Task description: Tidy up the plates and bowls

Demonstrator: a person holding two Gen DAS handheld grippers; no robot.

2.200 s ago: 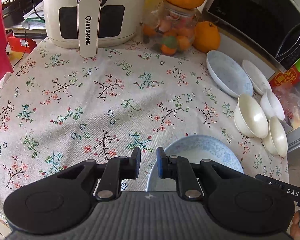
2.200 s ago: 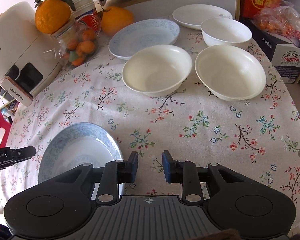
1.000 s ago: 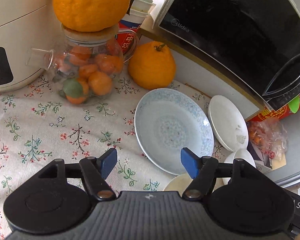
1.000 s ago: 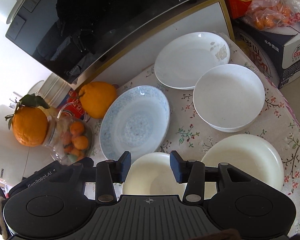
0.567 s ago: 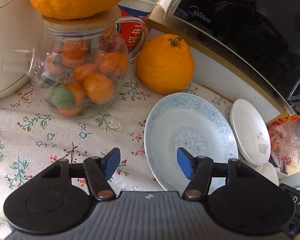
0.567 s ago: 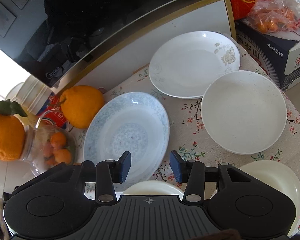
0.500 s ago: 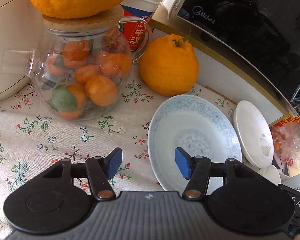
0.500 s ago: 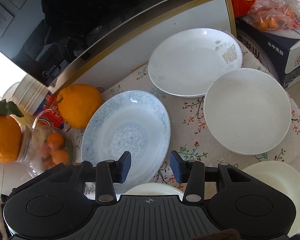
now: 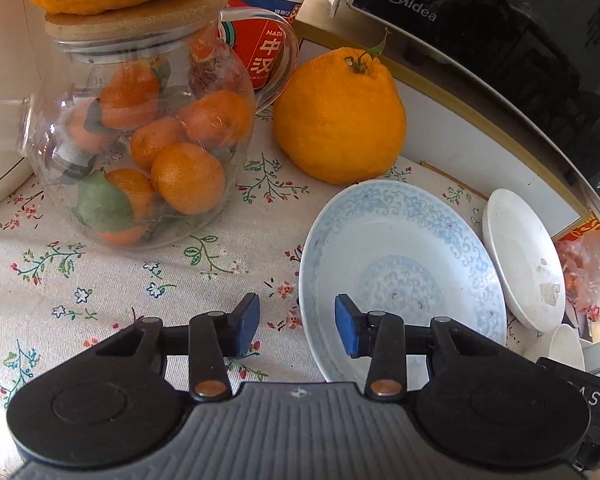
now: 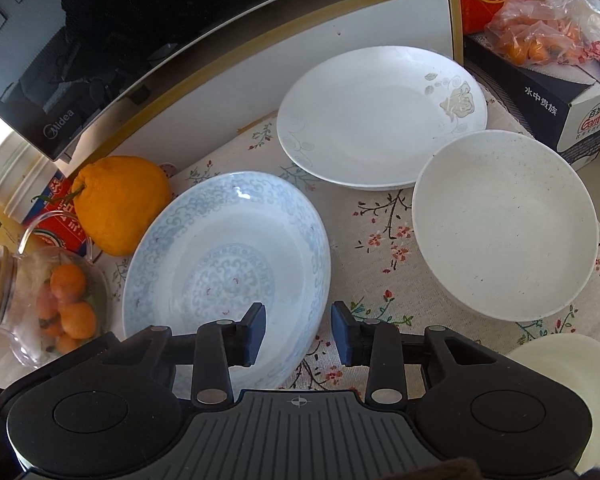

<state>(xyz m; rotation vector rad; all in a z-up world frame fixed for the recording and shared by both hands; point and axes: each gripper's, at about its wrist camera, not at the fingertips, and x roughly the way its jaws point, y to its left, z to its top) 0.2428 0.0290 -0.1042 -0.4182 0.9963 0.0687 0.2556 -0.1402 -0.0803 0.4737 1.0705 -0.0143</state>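
A blue-patterned plate [image 9: 400, 272] [image 10: 228, 264] lies on the floral tablecloth in front of the microwave. My left gripper [image 9: 298, 330] straddles its left rim, jaws closing, and the blue pads [image 9: 248, 326] do not touch the rim. My right gripper [image 10: 299, 332] straddles the plate's right rim, also closing, with its pads clear of the plate. A white plate with a rose print [image 10: 380, 120] [image 9: 524, 260] sits behind it. A white bowl [image 10: 504, 224] and a cream bowl [image 10: 572, 380] stand to the right.
A glass jar of small oranges [image 9: 148, 140] and a big orange [image 9: 340, 120] stand close to the plate's left. The microwave [image 9: 500, 20] rises just behind. A dark carton [image 10: 560, 92] with a bag of oranges [image 10: 540, 36] sits at the right.
Both grippers have come down and closer to the blue plate, one at each rim. The left jaws have narrowed a lot, the right jaws a little.
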